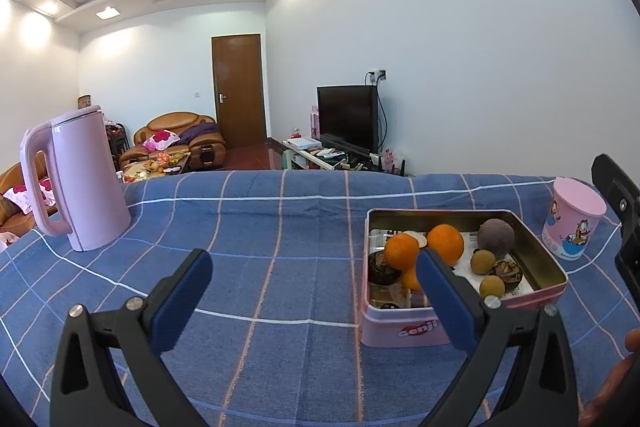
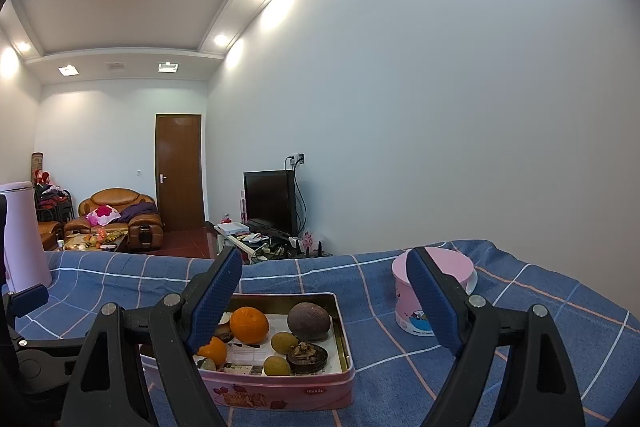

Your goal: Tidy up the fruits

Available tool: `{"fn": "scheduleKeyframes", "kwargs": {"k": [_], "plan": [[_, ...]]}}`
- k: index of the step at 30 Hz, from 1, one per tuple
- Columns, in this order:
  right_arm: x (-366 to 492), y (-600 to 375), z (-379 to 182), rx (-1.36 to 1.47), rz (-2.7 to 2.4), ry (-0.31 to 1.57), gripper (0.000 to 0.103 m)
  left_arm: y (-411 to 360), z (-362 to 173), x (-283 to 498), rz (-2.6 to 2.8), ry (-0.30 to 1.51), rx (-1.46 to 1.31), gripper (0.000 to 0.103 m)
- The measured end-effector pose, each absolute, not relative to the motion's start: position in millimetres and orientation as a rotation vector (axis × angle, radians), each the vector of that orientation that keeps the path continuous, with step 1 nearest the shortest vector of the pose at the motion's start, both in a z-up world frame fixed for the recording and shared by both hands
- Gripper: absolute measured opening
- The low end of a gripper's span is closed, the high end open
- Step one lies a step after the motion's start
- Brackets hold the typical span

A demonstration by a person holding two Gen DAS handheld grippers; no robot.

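Squarely on the blue checked cloth covering the counter (image 1: 280,267) sits a rectangular pink metal tin (image 1: 400,331), its shiny inner walls framing the fruit. Two round, dimpled oranges (image 1: 445,243) lie at the tin's ten o'clock, a dull purple-brown ball of fruit (image 1: 496,237) at one o'clock, and small smooth tan fruits (image 1: 491,285) near five o'clock. The left tongs (image 1: 314,281) are spread wide, their ribbed blue pads empty, with the tin at their three o'clock. The right tongs (image 2: 322,287) also gape, gripping nothing. A glossy pink cup (image 2: 432,287) with a lid stands at the tin's two o'clock; a smooth lilac kettle (image 1: 80,179) stands well apart at nine.
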State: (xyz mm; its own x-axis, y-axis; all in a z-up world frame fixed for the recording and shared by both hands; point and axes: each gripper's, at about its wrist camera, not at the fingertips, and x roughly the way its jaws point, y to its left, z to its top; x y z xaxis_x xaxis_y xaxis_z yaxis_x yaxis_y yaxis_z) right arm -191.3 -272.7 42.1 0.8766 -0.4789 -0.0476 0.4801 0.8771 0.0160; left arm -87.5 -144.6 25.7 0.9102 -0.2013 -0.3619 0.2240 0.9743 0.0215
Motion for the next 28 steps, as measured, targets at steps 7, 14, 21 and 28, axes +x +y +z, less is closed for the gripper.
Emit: {"fn": "scheduleKeyframes", "kwargs": {"k": [7, 14, 21, 28], "plan": [[-191.2, -272.7, 41.7, 0.028, -0.502, 0.043, 0.086, -143.7, 25.9, -86.0, -0.217, 0.373, 0.059, 0.103], [-190.5, -273.2, 40.6, 0.029, -0.504, 0.049, 0.086, -141.6, 25.1, -82.1, -0.211, 0.388, 0.052, 0.103], [-187.5, -275.0, 39.1, 0.035, -0.509, 0.060, 0.086, -138.0, 23.2, -77.3, -0.238, 0.415, 0.035, 0.103], [-186.1, -282.0, 37.6, 0.058, -0.532, 0.073, 0.086, -132.6, 21.8, -72.0, -0.247, 0.432, 0.014, 0.103]]}}
